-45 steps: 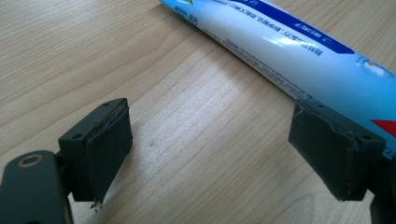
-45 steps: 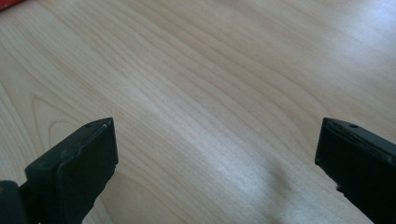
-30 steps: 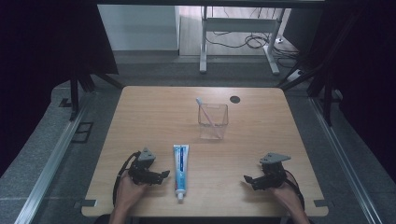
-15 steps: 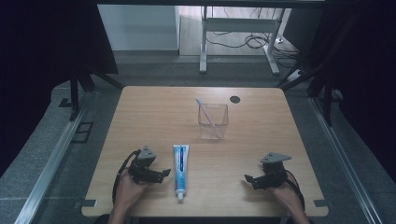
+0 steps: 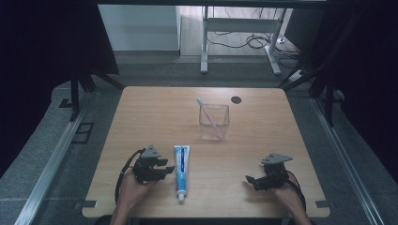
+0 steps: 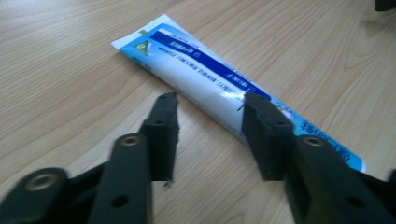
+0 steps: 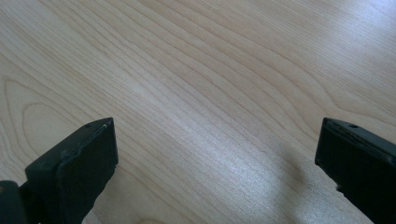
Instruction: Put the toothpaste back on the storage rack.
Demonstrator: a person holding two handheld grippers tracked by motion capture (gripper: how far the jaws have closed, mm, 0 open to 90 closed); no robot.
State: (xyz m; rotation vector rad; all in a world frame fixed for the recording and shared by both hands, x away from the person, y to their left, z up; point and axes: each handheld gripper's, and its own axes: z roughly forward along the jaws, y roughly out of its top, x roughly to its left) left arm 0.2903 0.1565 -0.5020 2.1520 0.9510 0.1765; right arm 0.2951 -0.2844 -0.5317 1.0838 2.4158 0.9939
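Toothpaste tube (image 5: pixel 181 172) lies flat on the wooden worktop (image 5: pixel 155 112) in the high view, at about six o'clock from the worktop's middle, long axis running twelve to six with its cap at the six o'clock end. The left gripper (image 5: pixel 165 168) sits just beside it at nine o'clock, held in the person's left hand (image 5: pixel 133 190), its jaws pointing at the tube. The right gripper (image 5: pixel 249 180) rests well apart at the tube's three o'clock, in the right hand (image 5: pixel 287 196). A clear cup (image 5: pixel 214 121) with a toothbrush (image 5: pixel 207 114) leaning inside it stands at twelve o'clock from the tube, and a dark round hole (image 5: pixel 236 99) marks the worktop beyond it.

In the left gripper view, the tube (image 6: pixel 219 86) runs from eleven o'clock down to four o'clock. The jaws have just been closing and stand part spread around bare wood; one jaw tip overlaps the tube's edge, but the tube is not pinched between them.

In the right gripper view, the jaws stand spread wide at the lower corners, with bare worktop (image 7: pixel 196 93) between them.
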